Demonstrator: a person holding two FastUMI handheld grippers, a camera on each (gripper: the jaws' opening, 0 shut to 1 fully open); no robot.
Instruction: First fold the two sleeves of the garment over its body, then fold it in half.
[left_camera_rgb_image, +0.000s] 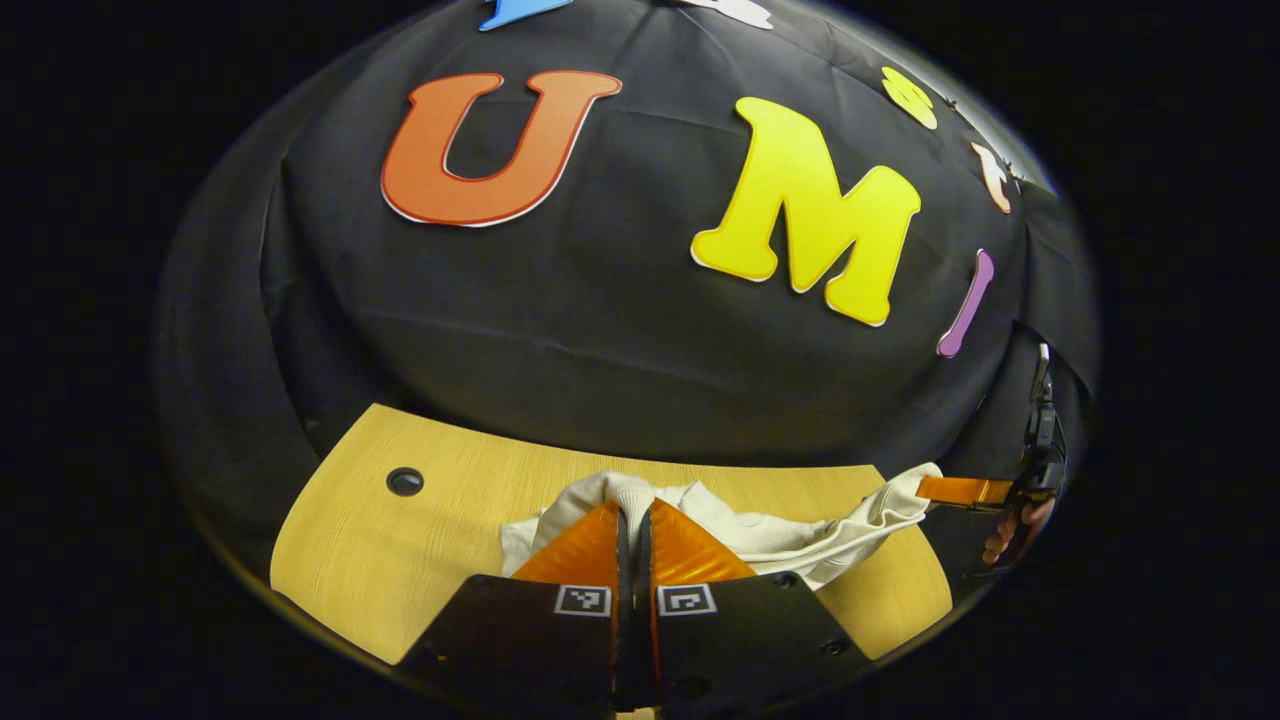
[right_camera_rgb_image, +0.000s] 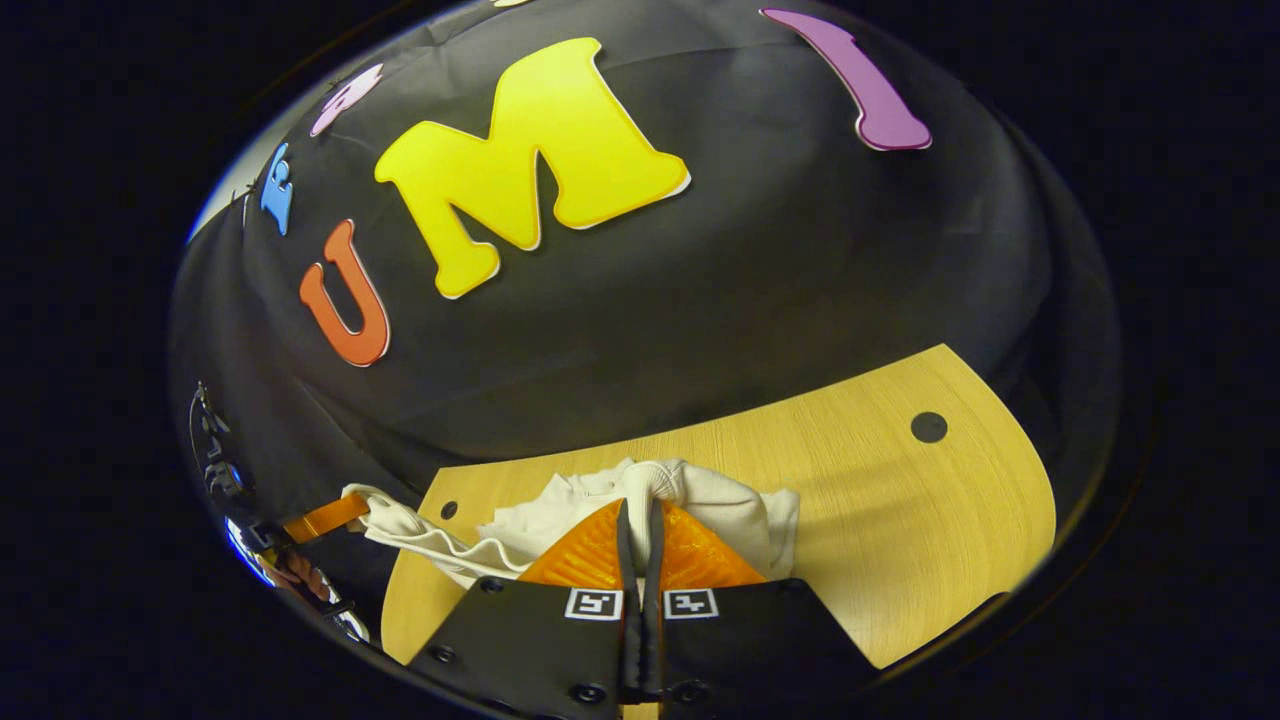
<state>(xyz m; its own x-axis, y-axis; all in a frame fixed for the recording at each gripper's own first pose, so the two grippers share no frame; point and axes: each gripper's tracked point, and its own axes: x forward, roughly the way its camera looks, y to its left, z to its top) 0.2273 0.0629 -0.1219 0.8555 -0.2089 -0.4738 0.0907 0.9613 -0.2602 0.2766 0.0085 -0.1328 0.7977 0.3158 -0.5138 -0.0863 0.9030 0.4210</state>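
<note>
Both tools were pinched nearly closed on cloth: the left tool (left_camera_rgb_image: 633, 520) gripped a bunched fold of the garment (left_camera_rgb_image: 770, 535) between its ribbed, wedge-shaped fingers, and the right tool (right_camera_rgb_image: 640, 520) likewise clamped a rounded wad of the same fabric. The garment was a soft, cream-coloured knit, crumpled and creased, lifted at both held ends and sagging in loose ripples between them above the counter (left_camera_rgb_image: 440, 540). In the left gripper view the right tool appeared far off at the right edge, its fingers nipping a stretched corner, with a hand (left_camera_rgb_image: 1015, 530) behind it. The counter was pale wood-grain laminate with rounded corners and a dark round hole (left_camera_rgb_image: 404, 481) near each far corner. Behind it hung wrinkled black cloth (left_camera_rgb_image: 600, 330).
</note>
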